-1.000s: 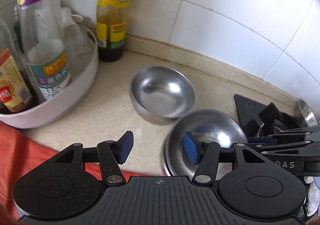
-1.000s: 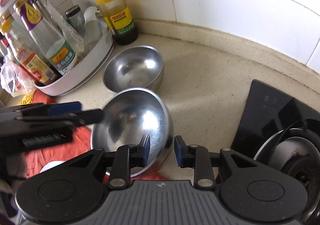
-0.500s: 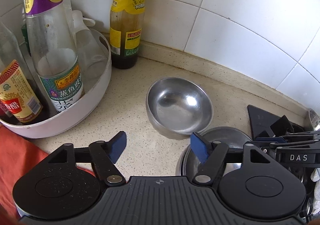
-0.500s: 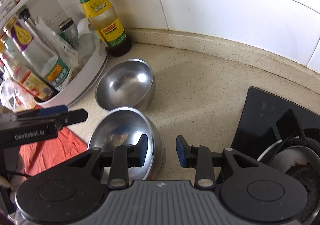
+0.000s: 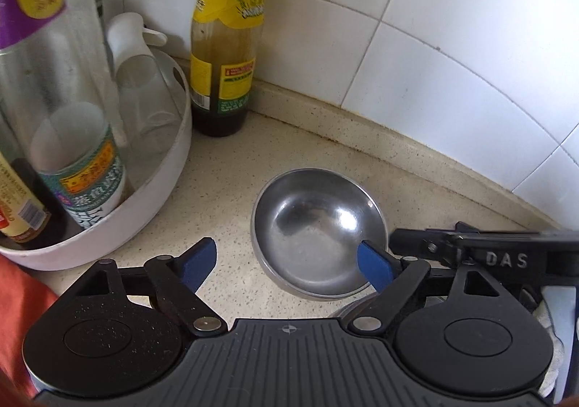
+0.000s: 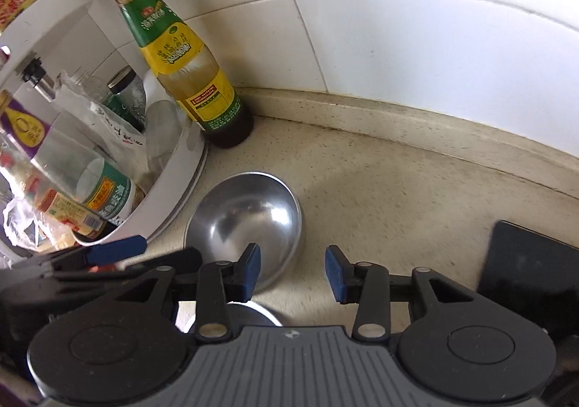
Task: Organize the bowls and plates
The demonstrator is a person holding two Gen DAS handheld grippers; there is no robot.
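Note:
A steel bowl (image 5: 318, 233) stands upright on the speckled counter near the wall corner. My left gripper (image 5: 286, 264) is open and its jaws are opening. Its right pad hangs over the bowl's inside and its left pad over bare counter, neither pressing on the bowl. My right gripper (image 6: 292, 274) is open too, jaws opening. Its left pad sits just in front of the same bowl (image 6: 246, 215), nothing gripped. A second steel bowl (image 6: 253, 313) shows only as a sliver under the gripper bodies.
A white round rack (image 5: 152, 204) of bottles crowds the left. A green-capped sauce bottle (image 5: 224, 74) stands in the corner against the tiled wall. A black stove edge (image 6: 532, 262) lies at the right, and an orange cloth (image 5: 21, 295) at the near left.
Both grippers have moved forward toward the back bowl and the corner, and both sets of jaws have widened. The nearer bowl has slipped almost out of sight beneath them.

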